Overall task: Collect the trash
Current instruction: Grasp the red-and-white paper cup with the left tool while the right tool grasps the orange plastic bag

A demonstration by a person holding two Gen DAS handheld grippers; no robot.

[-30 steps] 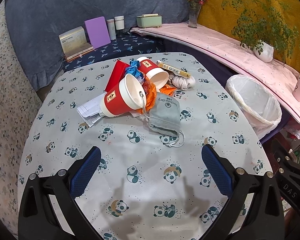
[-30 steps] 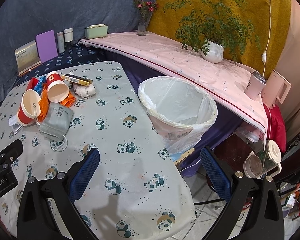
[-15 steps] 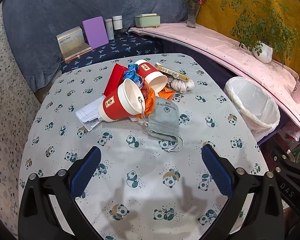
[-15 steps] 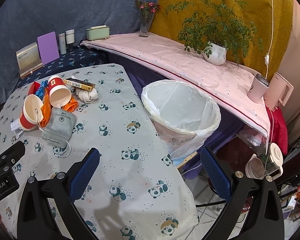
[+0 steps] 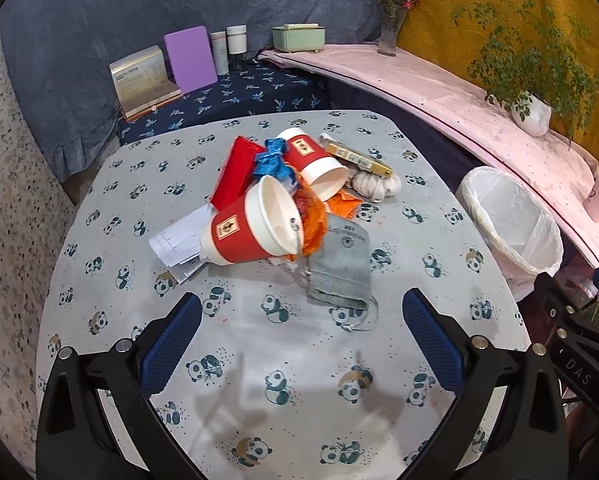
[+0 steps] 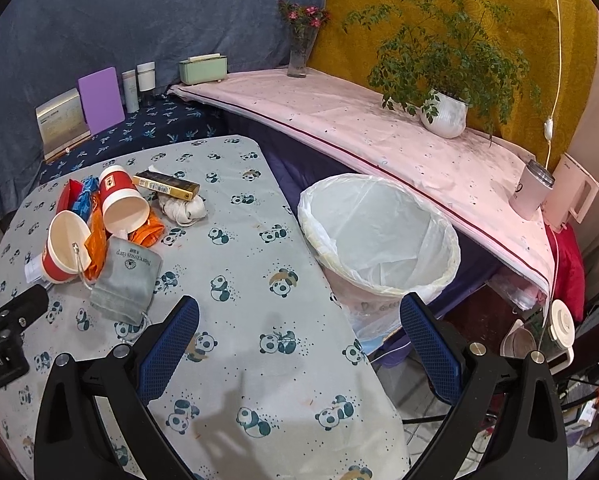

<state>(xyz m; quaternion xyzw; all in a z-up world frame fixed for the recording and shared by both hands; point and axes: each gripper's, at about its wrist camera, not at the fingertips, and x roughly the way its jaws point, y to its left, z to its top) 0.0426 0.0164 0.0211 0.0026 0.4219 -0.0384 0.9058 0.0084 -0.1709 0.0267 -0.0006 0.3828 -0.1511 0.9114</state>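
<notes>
A pile of trash lies mid-table: two red paper cups on their sides, the near one (image 5: 251, 228) and the far one (image 5: 315, 160), an orange wrapper (image 5: 313, 216), blue plastic (image 5: 273, 158), a red packet (image 5: 235, 172), paper slips (image 5: 177, 242), a gold box (image 5: 357, 156), a white crumpled wad (image 5: 375, 186) and a grey drawstring pouch (image 5: 341, 264). The bin with a white liner (image 6: 379, 236) stands beside the table's right edge. My left gripper (image 5: 301, 336) is open and empty, short of the pile. My right gripper (image 6: 299, 340) is open and empty over the table's right edge.
The panda-print tablecloth (image 5: 279, 360) covers the table. A pink-covered shelf (image 6: 359, 128) behind holds a potted plant (image 6: 445, 114), a flower vase (image 6: 299, 56), a green box (image 6: 203, 70) and a mug (image 6: 533, 188). Books and jars stand at the back left.
Both grippers have risen and drawn back slightly; the pile and bin sit lower and smaller in view. Nothing was picked up.
</notes>
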